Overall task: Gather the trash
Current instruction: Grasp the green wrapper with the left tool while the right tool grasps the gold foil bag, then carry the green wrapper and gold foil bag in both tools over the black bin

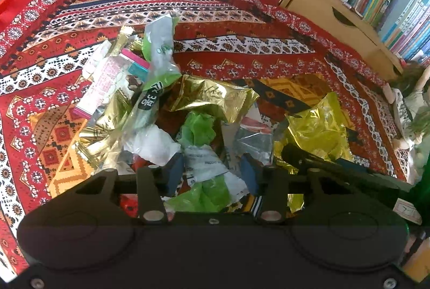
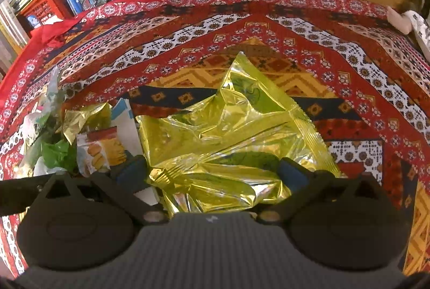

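Gold foil wrapper (image 2: pixel 228 144) lies between right gripper (image 2: pixel 212 173) fingers, jaws wide, not pinching. Left gripper (image 1: pixel 212 173), angled steeply down over table (image 1: pixel 242 52), jaws part-closed w/ green-white plastic wrapper (image 1: pixel 209 179) between; contact unclear.

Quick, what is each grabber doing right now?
Left gripper: part closed around a green and white wrapper; grip cannot be told.
Right gripper: open around the yellow foil bag.
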A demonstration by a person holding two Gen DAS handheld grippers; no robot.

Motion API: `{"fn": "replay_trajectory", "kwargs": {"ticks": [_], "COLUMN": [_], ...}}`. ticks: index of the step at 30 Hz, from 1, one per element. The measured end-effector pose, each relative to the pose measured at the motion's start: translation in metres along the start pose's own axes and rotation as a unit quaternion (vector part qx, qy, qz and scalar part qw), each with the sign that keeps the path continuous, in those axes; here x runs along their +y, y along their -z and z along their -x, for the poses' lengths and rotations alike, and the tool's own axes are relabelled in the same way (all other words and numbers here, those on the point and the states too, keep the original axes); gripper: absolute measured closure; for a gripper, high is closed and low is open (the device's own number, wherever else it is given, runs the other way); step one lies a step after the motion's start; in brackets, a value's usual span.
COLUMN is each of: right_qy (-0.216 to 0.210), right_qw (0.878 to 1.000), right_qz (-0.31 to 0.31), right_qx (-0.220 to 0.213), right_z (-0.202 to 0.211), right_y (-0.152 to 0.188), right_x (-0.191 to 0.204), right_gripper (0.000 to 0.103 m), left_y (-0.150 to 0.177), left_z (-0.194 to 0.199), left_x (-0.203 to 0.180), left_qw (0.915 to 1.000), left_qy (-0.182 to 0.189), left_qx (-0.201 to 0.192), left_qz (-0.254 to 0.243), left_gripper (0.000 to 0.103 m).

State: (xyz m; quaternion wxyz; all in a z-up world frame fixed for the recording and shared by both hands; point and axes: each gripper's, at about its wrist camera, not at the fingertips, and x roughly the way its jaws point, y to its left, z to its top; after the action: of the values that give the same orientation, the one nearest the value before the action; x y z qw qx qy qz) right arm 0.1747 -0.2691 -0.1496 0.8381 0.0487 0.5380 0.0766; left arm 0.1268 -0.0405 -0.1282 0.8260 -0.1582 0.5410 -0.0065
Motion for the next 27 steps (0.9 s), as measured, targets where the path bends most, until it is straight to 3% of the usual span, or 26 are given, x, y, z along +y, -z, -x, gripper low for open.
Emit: {"fn": "replay_trajectory", "kwargs": {"ticks": [5, 15, 27], "right_qy": [-0.014, -0.058, -0.076], "right_qw": [1.0, 0.998, 0.996], "right_qz": [-0.012, -0.036, -0.022], "right_qx": [0.005, -0.005, -0.041], "right_z": [0.004, 0.034, 0.064], "right_y": [-0.004, 0.005, 0.015], "right_x": [-0.004, -0.012, -0.012], "right_gripper": [0.002, 0.007, 0.007], "left_y": [0.0, 0.002, 0.013], "left_z": [-0.007, 0.007, 0.039], "left_x": [-0.004, -0.014, -0.021], "left_qw": [0.9999, 0.9994, 0.9978], "left_qy": [-0.011, -0.021, -0.029], "left_qx": [0.01, -0.013, -0.052], "left_qz": [0.001, -0.023, -0.028], "left_gripper": [0.07, 0.072, 0.072]}}
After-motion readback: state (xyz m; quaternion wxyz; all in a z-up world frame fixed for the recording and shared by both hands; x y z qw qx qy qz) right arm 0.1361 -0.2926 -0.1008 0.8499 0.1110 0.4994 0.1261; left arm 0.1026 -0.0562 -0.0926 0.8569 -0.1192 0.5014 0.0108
